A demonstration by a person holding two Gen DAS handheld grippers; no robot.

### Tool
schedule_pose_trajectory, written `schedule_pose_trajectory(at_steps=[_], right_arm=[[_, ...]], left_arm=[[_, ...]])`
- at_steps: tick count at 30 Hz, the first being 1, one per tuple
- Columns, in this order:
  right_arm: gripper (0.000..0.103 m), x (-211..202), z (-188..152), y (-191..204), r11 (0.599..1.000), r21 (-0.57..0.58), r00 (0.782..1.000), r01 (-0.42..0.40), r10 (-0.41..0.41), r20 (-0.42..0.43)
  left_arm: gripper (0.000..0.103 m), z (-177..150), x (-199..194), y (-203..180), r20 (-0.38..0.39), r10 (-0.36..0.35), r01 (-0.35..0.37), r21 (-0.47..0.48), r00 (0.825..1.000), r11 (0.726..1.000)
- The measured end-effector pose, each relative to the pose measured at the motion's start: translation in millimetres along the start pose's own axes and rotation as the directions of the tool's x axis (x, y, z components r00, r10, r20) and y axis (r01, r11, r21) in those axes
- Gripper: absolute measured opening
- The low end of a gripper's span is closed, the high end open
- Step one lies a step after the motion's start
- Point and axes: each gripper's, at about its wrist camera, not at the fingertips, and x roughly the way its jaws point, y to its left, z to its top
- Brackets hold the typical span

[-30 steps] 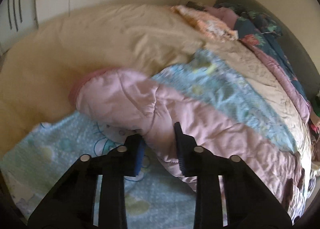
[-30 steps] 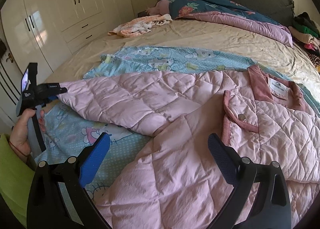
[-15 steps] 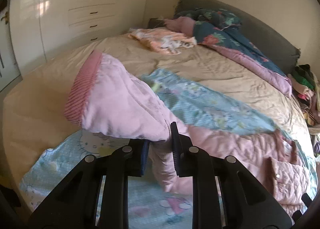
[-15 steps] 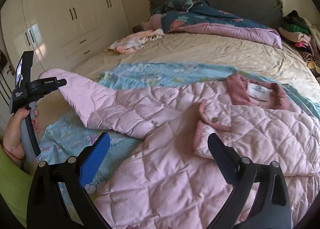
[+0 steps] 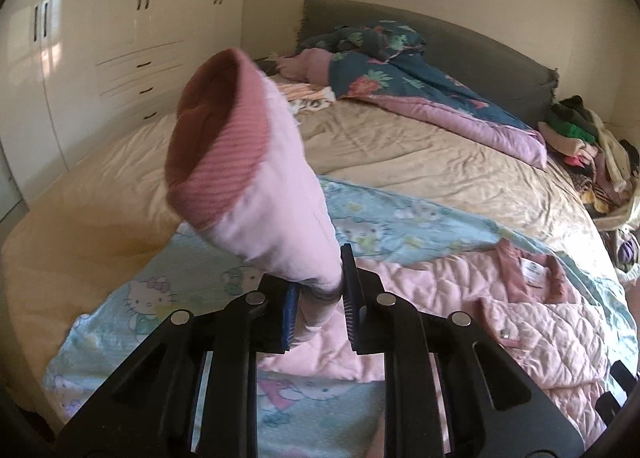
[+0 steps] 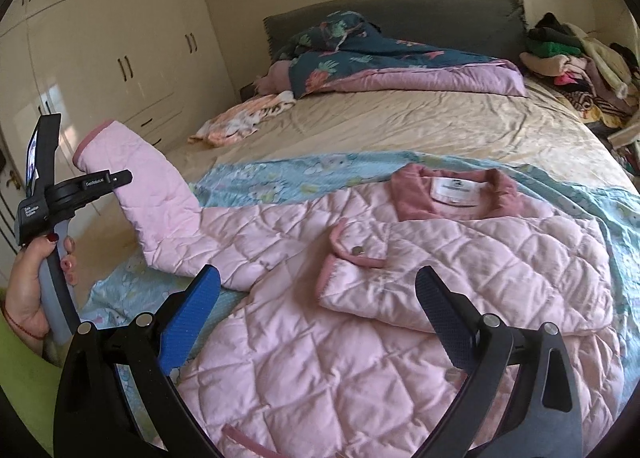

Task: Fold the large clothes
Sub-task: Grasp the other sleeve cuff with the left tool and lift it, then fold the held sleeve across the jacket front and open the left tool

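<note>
A pink quilted jacket lies front up on a blue cartoon-print sheet on the bed, collar toward the headboard. My left gripper is shut on the jacket's sleeve and holds it up off the bed, its ribbed dark-pink cuff pointing at the camera. In the right wrist view the same sleeve rises at the left, held by the left gripper in a person's hand. My right gripper hovers open over the jacket's lower front, nothing between its blue pads.
A beige bedspread covers the bed. A dark floral duvet lies by the grey headboard, a small peach garment at the left. A heap of clothes sits at the far right. White wardrobes line the left wall.
My left gripper closed on the sleeve and lifted it up off the bed, cuff now raised. The right gripper drew back and rose, staying open.
</note>
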Motion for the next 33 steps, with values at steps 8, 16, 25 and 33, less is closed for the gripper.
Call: schedule_pose_trajectory(at_steps=[8,16,25,33], right_arm=[[0.097,-26,-5,-34,0.998,0.059,0.999,0.025,-0.027,0.035],[0.097,-48,-11,-66,0.992,0.123,0.997,0.039,-0.047,0.066],[0.097,-75,-22,-106,0.976,0.208,0.992,0.059,-0.081,0.1],[0.097,-97,-35,-139,0.96,0.265,0.984,0.088,-0.124,0.124]], left_arm=[[0.01,-4,-17,-46,0.025,-0.051,0.049,0.063,0.998,0.997],[0.009,-10,-32,-94,0.039,-0.113,0.107,0.132,0.993,0.985],[0.009,-23,-45,-149,0.026,-0.194,0.185,0.202,0.981,0.962],[0.009,-41,-47,-194,-0.011,-0.252,0.246,0.259,0.968,0.934]])
